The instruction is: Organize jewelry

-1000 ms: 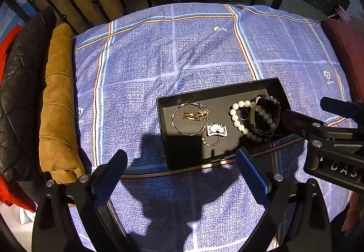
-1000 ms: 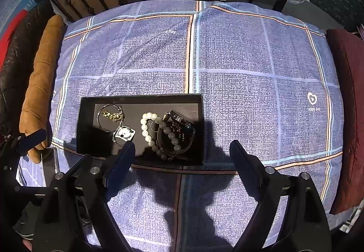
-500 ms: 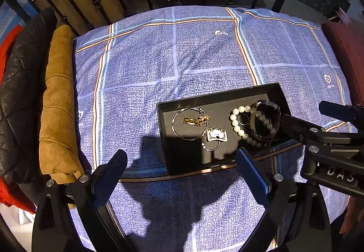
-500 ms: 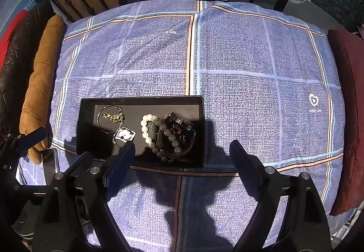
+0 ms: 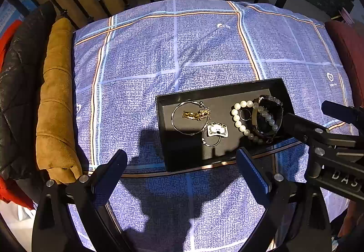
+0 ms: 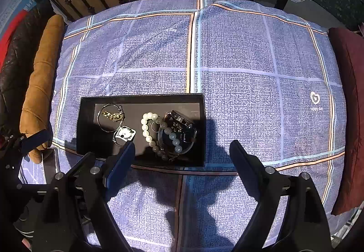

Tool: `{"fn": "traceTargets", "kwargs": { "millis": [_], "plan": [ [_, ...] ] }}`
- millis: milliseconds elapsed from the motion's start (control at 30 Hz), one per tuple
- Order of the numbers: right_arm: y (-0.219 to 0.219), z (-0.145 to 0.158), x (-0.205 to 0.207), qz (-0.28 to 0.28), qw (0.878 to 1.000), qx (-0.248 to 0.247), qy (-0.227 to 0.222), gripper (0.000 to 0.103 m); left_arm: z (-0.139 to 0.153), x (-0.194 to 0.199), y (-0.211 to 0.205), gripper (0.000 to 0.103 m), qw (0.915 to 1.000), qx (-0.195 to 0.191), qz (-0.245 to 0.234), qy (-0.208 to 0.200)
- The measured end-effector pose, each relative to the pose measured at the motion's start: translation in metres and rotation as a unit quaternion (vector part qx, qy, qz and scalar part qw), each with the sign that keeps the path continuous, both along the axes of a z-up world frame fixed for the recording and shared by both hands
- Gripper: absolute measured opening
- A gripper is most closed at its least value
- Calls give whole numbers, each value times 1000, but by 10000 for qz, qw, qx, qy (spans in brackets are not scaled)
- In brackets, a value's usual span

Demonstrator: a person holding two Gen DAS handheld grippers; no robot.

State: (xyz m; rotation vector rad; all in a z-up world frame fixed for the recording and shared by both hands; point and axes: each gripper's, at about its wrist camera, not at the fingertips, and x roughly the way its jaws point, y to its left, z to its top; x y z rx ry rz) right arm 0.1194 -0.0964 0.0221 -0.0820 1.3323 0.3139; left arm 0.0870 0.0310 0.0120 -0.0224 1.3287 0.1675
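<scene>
My left gripper [image 5: 180, 162] hangs over the bedspread [image 5: 204, 52], jaws spread wide, nothing between them. From its view the black tray [image 5: 218, 91] lies at about one o'clock, just past the right fingertip, its long axis running nine to three with a slight tilt.

Contents, left to right: a silver hoop [image 5: 185, 118] with a gold chain [image 5: 196, 114] across it; a small white tag [image 5: 217, 130] on a ring; a pearl bracelet [image 5: 237, 119]; a dark watch [image 5: 266, 119] with grey beads draped over it, at the tray's right end.

My right gripper [image 6: 182, 149] is likewise parted and empty. In its own view the tray sits at eleven o'clock; the watch [image 6: 179, 133] and pearl bracelet [image 6: 146, 127] lie just beyond its left finger [image 6: 119, 164].

Judgement: all pieces appear to be inside the tray; nothing loose shows on the cloth. If one needs shifting, the right gripper is nearer the watch end and the left gripper nearer the hoop end. The pieces overlap and may drag one another.
</scene>
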Motion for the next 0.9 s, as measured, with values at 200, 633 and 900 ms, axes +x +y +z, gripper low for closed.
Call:
{"fn": "traceTargets", "kwargs": {
  "millis": [200,633,900],
  "plan": [
    [0,0,-2,20,10000,-2,2,84,1,-2,-1,94,10000,74,18,-18],
    [0,2,-6,12,10000,8,-8,84,-3,-7,3,95,9998,-118,109,74],
    [0,2,-12,11,10000,23,2,84,-2,-9,1,96,9997,-207,93,78]
  ]
}}
